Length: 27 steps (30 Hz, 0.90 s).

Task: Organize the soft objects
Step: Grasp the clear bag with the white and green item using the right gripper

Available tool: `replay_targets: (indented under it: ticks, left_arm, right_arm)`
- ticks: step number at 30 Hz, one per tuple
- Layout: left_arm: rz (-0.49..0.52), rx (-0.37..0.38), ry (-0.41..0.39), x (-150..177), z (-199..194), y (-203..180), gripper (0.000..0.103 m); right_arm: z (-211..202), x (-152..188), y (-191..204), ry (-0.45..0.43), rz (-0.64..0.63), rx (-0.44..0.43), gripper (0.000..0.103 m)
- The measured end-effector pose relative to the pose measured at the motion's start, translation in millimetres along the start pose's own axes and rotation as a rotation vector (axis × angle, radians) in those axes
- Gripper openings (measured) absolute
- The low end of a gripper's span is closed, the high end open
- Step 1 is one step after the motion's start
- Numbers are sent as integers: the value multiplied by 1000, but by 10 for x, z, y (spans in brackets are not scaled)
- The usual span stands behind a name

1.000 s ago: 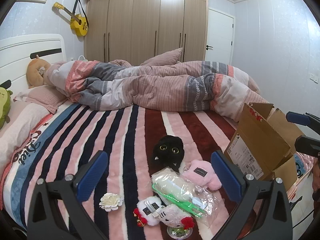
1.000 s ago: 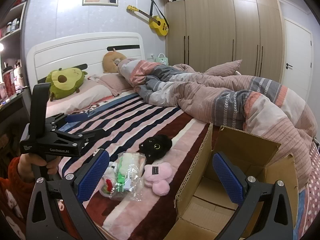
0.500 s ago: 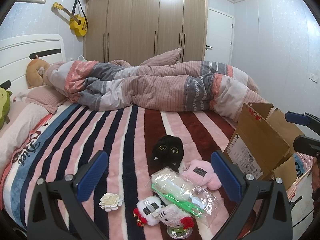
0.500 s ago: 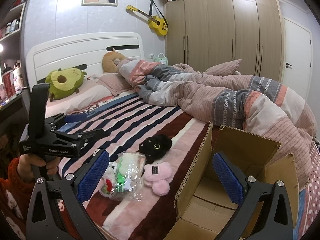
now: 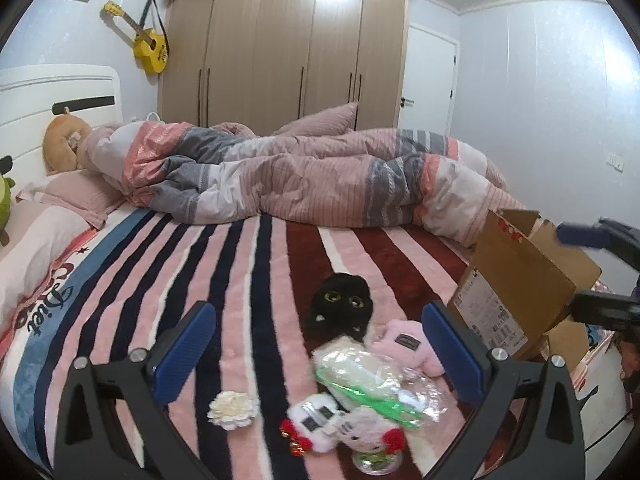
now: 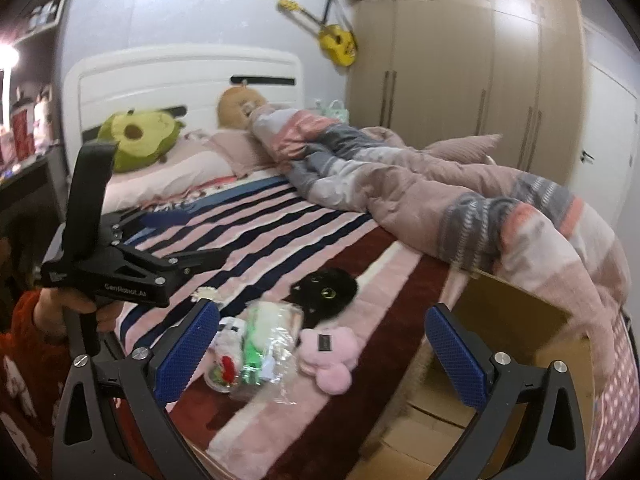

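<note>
A bedroom scene, seen from two hand-held grippers above a striped blanket [image 5: 248, 280]. The left gripper [image 5: 320, 348] was spread wide and held nothing; the right gripper [image 6: 320, 344] was likewise released and empty, hovering between the toys and an open cardboard box [image 6: 516, 320].

Judging by the layout, sorting had not really begun: what showed of the box interior looked empty, and every small soft item lay on the blanket near the foot of the bed, just beside the box.

Counted there: one black cat plush [image 5: 340, 300], one pink plush [image 5: 404, 344] touching it, one clear bag [image 5: 376, 380] holding something cream and green, one white plush with red bows [image 5: 340, 428] at the near edge, and one small white fabric flower [image 5: 231, 410] lying apart to the left. That made five loose items, all left to be put away. A small glass-like object under the white plush was too unclear to name.

Further back, one rumpled duvet [image 5: 320, 176] stretched across the bed, with one green avocado plush [image 6: 136, 140] and one tan plush [image 6: 240, 106] by the headboard. One yellow ukulele [image 5: 150, 48] hung on the wall
</note>
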<state>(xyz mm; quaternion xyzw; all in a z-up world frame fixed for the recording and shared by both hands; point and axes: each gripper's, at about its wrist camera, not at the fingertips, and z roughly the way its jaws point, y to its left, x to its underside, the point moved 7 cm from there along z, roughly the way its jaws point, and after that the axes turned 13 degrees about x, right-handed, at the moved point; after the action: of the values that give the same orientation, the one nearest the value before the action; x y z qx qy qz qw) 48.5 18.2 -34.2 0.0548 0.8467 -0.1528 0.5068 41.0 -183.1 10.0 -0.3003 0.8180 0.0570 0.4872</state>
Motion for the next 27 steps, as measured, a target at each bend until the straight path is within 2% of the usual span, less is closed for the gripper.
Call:
replay_targets:
  ticks: [1,2,6,11,14,19,24,26,27]
  left_arm:
    - [0,-3,-6,4,-11,55,103]
    - [1,-5,-9,16,-20,116,103]
    - [-5,-16,10,124,-11,395,102]
    - [-42,1,65,300,91,665,102]
    - [-53,12,97,398,168,762,102]
    - [-74,30,124,509,257,867,102]
    - [-92,49,136,541,308,898,102]
    - [-99,60,145,535,334,893,102]
    - [-101,64,149,538,347,890,102]
  right_arm:
    - [61,-20,95,19,-22,7,63]
    - [139,-21,188,44,-37,3,60]
    - [542,100,597,174,-60,-111,59]
    - [1115,377,863,350,-30,-194,60]
    - [1396,531,850,423,2,-185,60]
    - [1681,676,762,494,62,-174,60]
    - [1875,768,775,558,47,-156,60]
    - [1910,790,808,577,34,-157,58]
    - [1928,799,810,583,28,-153,49]
